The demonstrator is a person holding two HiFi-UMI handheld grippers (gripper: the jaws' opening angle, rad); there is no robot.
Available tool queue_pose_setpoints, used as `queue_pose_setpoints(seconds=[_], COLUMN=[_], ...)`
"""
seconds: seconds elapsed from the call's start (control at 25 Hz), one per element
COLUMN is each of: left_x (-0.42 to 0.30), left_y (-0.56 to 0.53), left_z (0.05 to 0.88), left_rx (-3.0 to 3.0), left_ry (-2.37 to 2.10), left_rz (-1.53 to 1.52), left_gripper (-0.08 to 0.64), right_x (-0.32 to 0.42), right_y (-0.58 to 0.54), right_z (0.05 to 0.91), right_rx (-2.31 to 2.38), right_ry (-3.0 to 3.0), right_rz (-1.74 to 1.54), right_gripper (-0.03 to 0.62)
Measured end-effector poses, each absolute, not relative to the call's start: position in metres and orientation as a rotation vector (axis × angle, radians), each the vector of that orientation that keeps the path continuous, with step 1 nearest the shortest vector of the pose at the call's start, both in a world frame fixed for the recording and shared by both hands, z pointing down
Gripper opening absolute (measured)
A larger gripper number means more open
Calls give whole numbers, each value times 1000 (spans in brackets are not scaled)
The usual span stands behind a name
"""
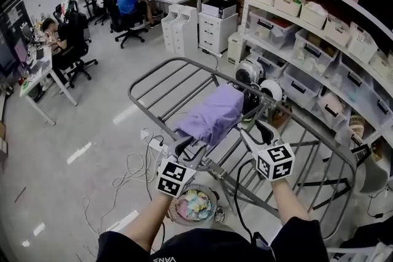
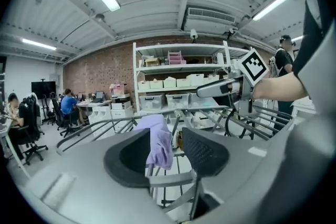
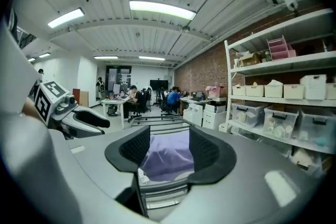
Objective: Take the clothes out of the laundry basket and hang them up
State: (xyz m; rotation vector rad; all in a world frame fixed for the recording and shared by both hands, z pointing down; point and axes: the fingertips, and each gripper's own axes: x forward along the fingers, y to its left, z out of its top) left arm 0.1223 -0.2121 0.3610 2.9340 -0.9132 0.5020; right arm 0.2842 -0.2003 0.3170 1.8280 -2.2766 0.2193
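Soft matt lilac cloth (image 1: 212, 115) lies on a smooth grey metal rack (image 1: 147, 78) above a glossy pale floor (image 1: 92, 126).

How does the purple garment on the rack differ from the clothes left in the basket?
The purple garment lies spread over the rack; the clothes in the basket sit bunched in a heap. The purple garment is one plain colour; the clothes mix pink, yellow and pale green. The purple garment is up on the bars; the clothes are low down, by the floor. Both are soft laundry.
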Motion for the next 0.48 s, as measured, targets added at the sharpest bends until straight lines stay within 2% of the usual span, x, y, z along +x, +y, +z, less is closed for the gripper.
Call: queue_pose_setpoints(seconds=[0.48], left_x=[-7], left_y=[-159], left_z=[352], left_rx=[2966], left_ry=[-927], left_rz=[402], left_gripper=[164], right_x=[123], right_y=[-110], right_z=[313], right_rx=[1934], right_ry=[-2417], right_rz=[255], right_gripper=[230])
